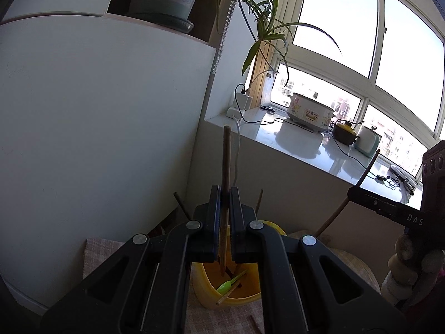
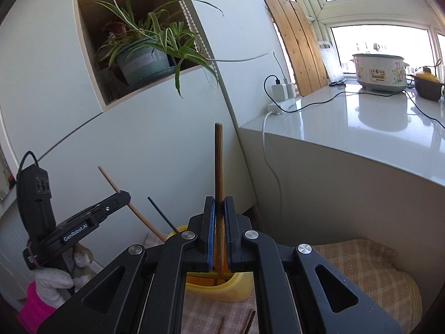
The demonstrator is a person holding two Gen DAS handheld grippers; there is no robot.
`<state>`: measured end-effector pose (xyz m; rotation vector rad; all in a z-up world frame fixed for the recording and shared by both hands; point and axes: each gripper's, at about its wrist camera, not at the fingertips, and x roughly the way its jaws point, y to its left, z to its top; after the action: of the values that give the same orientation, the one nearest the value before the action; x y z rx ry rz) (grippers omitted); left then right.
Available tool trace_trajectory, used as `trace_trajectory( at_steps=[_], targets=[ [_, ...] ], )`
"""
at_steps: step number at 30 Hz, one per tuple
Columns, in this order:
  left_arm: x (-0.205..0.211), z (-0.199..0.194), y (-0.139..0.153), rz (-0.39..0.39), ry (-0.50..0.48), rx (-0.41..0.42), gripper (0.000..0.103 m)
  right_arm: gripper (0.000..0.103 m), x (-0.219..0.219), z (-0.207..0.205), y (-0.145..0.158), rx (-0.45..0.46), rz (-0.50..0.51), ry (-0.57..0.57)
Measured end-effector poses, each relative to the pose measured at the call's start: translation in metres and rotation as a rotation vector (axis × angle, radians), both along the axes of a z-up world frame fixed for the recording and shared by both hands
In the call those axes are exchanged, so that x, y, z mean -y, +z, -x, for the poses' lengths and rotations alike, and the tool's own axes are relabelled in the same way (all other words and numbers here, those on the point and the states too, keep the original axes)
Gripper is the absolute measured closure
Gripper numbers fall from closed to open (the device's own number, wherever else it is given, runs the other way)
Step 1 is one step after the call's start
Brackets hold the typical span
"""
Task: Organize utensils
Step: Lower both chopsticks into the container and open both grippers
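Observation:
A yellow utensil holder (image 1: pixel 211 292) stands on a checked cloth, also in the right wrist view (image 2: pixel 222 286). My left gripper (image 1: pixel 225 194) is shut on an upright brown chopstick (image 1: pixel 225 161) whose lower end reaches into the holder. A green utensil (image 1: pixel 226 286) and other sticks lie inside. My right gripper (image 2: pixel 219 203) is shut on another upright brown chopstick (image 2: pixel 219 161) right above the holder. The right gripper shows in the left wrist view (image 1: pixel 358 192), and the left gripper in the right wrist view (image 2: pixel 122 194), each with its chopstick.
Loose chopsticks (image 2: pixel 249 320) lie on the checked cloth (image 2: pixel 361 261) in front of the holder. A white cabinet (image 1: pixel 97 125) with a potted plant (image 2: pixel 144 58) stands behind. A white counter (image 2: pixel 361 122) with a cooker (image 2: pixel 381 69) and cables is at the right.

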<state>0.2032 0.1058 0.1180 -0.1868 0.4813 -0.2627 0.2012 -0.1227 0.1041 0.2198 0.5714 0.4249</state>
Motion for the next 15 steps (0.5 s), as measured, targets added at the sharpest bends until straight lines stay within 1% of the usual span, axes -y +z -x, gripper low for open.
trace_trajectory(
  at_steps=[5,10,13,15],
  targets=[
    [0.001,0.001,-0.006,0.000,-0.008,0.005,0.100,0.098,0.002,-0.009,-0.014,-0.039,0.000,-0.010],
    [0.004,0.001,-0.010,-0.014,-0.019,0.015,0.100,0.098,-0.002,-0.013,-0.023,-0.056,0.013,-0.010],
    [0.002,0.001,-0.013,-0.009,-0.032,0.013,0.100,0.098,-0.009,-0.014,-0.027,-0.056,0.042,-0.013],
    [0.002,0.000,-0.016,-0.021,-0.039,0.016,0.100,0.098,-0.014,-0.015,-0.031,-0.060,0.065,-0.012]
  ],
)
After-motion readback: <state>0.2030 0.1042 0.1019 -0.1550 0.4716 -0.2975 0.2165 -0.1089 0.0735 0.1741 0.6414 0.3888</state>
